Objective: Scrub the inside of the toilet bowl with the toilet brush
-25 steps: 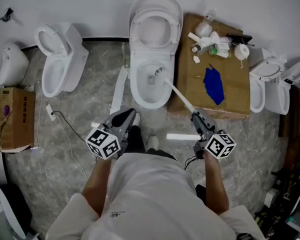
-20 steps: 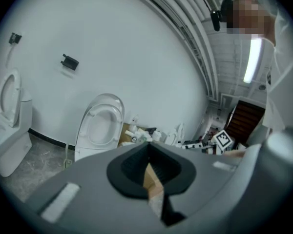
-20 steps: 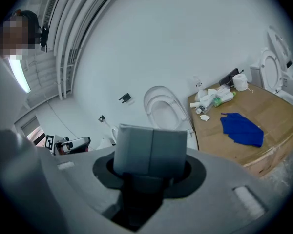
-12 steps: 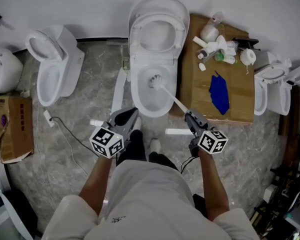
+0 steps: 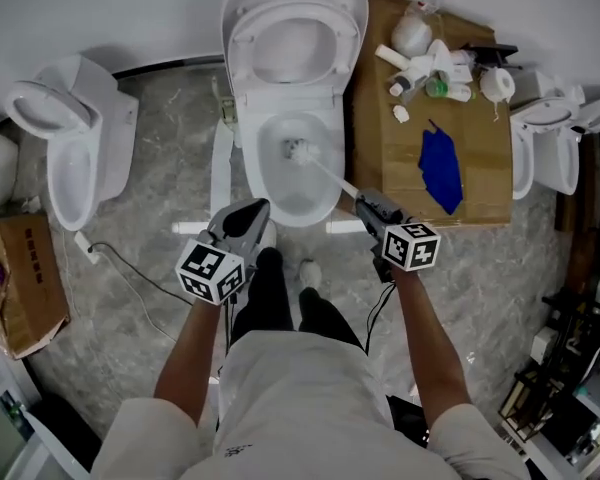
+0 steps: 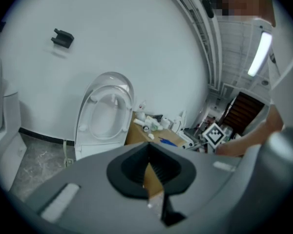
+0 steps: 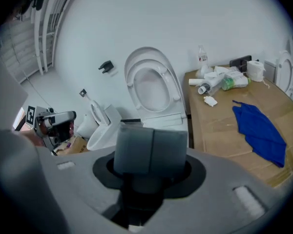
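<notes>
The right gripper [image 5: 366,205] remains clenched on the handle of the white long-handled toilet brush [image 5: 325,174]. Over the last second its bristle head has shifted from the right side toward the centre-rear of the white ceramic toilet bowl [image 5: 252,163], staying inside the basin. Scrubbing is judged under way, with coverage incomplete. The left gripper [image 5: 248,214] is closed on nothing, near the bowl's front rim.

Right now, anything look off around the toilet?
No visible spill or damage. Bottles lie tipped in a heap on the cardboard right of the toilet, and a loose cable trails across the floor to its left. The toilet brush is in the bowl.
</notes>
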Tool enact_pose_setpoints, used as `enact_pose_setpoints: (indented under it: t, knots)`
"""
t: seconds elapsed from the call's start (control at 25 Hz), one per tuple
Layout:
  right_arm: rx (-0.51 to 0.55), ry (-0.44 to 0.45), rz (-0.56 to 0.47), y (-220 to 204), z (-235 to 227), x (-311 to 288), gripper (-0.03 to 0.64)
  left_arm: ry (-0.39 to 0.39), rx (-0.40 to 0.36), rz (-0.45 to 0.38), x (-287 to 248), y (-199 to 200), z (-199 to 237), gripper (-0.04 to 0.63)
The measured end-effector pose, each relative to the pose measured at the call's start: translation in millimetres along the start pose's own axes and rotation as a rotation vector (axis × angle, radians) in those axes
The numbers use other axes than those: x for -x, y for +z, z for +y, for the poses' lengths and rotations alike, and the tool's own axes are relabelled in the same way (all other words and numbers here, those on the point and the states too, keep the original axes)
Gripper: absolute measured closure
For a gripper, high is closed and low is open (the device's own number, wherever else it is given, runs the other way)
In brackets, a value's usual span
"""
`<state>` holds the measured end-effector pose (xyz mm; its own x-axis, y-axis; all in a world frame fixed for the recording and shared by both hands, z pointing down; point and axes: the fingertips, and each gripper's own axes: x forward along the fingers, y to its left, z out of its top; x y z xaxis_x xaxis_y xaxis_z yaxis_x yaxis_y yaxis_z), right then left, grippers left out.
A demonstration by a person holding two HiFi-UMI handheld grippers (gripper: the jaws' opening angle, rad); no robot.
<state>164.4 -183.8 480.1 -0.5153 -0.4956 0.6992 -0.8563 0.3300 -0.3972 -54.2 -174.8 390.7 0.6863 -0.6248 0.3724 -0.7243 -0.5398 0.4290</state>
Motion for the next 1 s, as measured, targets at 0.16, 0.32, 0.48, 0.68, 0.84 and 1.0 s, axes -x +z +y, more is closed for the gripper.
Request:
enact_pose_setpoints:
  t: [0.16,0.32,0.48,0.68,0.84,1.0]
  knots:
    - [0.079,-0.03,0.103,-12.1,-22.3,-38.4,0.457,0.003,0.011,0.004,-23.2,-9.8,20.0,0.604]
    - [0.117,-0.031,0.166,-24.4,-33.8,-73.2,0.457,0.004,0.022,0.023,-34.7,-30.3,37.3,0.604]
    - [0.138,-0.02,0.204,-35.6,-34.4,-97.8,0.457,0.018,0.061,0.055,-41.1,-56.1,51.4,0.604]
    - [0.16,-0.014,0.237,-46.1,-35.9,-125.0,0.457,0.02,0.056,0.087,-52.3,-77.3,64.6,0.604]
    - [0.212,-0.007,0.263,-44.5,-40.2,-147.0,0.458,0.015,0.046,0.091,-65.8,-84.1,75.4,0.604]
    - [0.294,-0.018,0.294,-32.1,-48.7,-166.4,0.457,0.003,0.031,0.103,-79.2,-88.8,82.2,0.604]
